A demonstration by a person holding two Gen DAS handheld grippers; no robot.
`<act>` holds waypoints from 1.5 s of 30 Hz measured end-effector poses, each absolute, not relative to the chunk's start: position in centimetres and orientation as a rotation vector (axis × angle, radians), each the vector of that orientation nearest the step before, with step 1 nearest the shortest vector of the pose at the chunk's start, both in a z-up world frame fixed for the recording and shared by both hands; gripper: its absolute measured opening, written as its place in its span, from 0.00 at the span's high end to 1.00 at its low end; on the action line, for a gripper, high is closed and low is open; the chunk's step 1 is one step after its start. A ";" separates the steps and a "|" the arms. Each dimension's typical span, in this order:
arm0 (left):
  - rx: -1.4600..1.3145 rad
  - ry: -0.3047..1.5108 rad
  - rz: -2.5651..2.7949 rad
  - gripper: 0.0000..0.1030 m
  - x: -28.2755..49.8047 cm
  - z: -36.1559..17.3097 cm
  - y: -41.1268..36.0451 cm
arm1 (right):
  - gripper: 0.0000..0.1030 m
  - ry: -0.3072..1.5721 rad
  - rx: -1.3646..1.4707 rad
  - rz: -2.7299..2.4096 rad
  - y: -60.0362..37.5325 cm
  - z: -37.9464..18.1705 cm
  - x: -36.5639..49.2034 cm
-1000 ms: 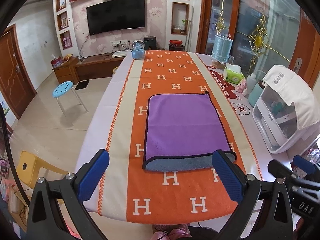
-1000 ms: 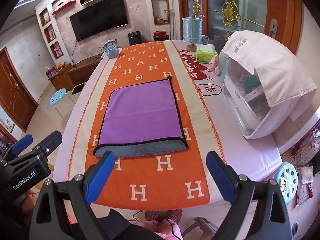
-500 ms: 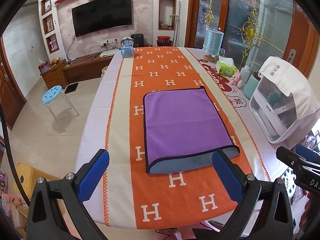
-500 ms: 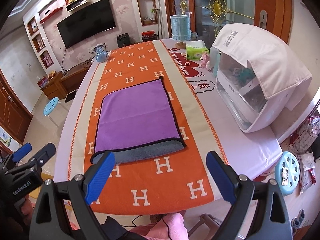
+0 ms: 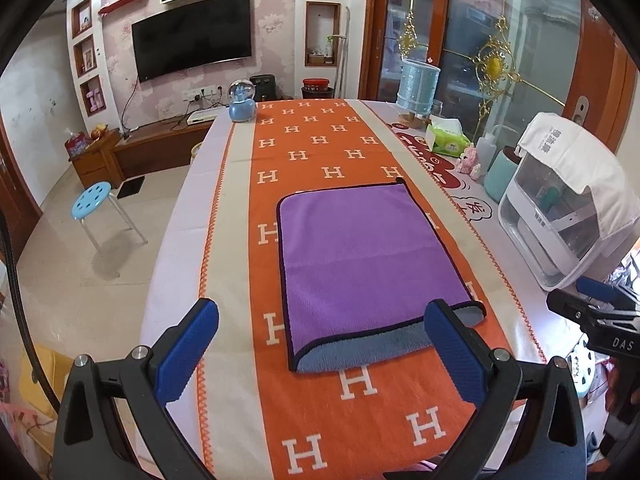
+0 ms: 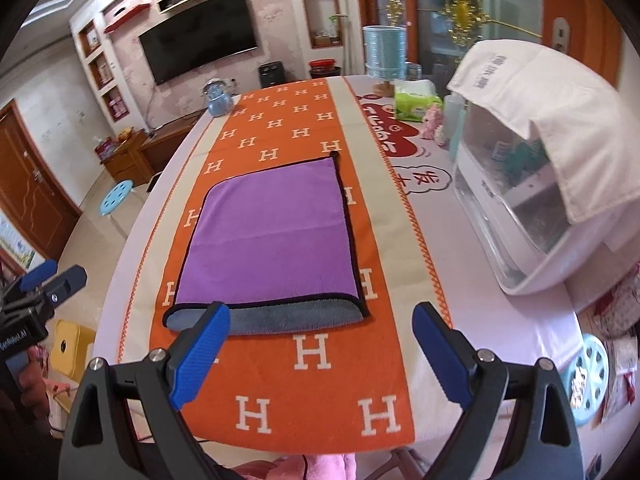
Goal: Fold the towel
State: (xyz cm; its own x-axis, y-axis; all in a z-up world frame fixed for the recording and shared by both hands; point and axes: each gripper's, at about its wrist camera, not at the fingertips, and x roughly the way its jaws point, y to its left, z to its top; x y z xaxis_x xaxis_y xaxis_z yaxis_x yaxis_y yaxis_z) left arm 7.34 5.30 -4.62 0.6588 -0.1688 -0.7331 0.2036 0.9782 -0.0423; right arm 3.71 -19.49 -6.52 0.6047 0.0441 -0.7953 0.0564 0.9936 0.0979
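A purple towel (image 5: pixel 368 264) with a dark border and a grey underside lies folded flat on the orange H-pattern runner (image 5: pixel 320 148). Its folded edge faces me, with a strip of grey showing. It also shows in the right wrist view (image 6: pixel 272 232). My left gripper (image 5: pixel 320 344) is open and empty, above the near end of the table, just short of the towel's near edge. My right gripper (image 6: pixel 320 348) is open and empty, held likewise above the runner (image 6: pixel 304 384) near the table's front edge. Neither touches the towel.
A white covered appliance (image 5: pixel 568 208) stands on the table's right side (image 6: pixel 540 168). Beyond it are a tissue pack (image 5: pixel 446 140), a teal cup (image 5: pixel 498 178) and a blue cylinder (image 5: pixel 416 86). A blue globe ornament (image 5: pixel 241 102) sits at the far end. A blue stool (image 5: pixel 94 202) stands left on the floor.
Both grippers have shifted their view slightly, lifting and moving back toward the table's near end. The towel has not moved. Both stay open.
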 end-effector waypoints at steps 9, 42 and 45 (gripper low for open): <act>0.085 0.845 -0.246 0.01 10.9 -6.7 5.1 | 0.17 0.941 0.073 0.107 -21.5 -10.4 7.1; 0.214 1.238 -0.260 0.01 18.2 -21.8 3.6 | 0.58 1.206 -0.081 0.410 -22.3 -20.9 13.9; 0.212 1.262 -0.263 0.02 18.3 -22.6 3.8 | 0.62 1.217 -0.079 0.423 -22.2 -21.0 13.8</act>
State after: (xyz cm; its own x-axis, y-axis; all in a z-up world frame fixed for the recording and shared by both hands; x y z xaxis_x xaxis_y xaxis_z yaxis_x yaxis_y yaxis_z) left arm 18.26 3.75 -22.64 0.2811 -0.0785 -0.9565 0.3105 0.9505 0.0132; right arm 13.81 -22.17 -21.00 0.2794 0.2734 -0.9204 -0.3566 0.9196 0.1649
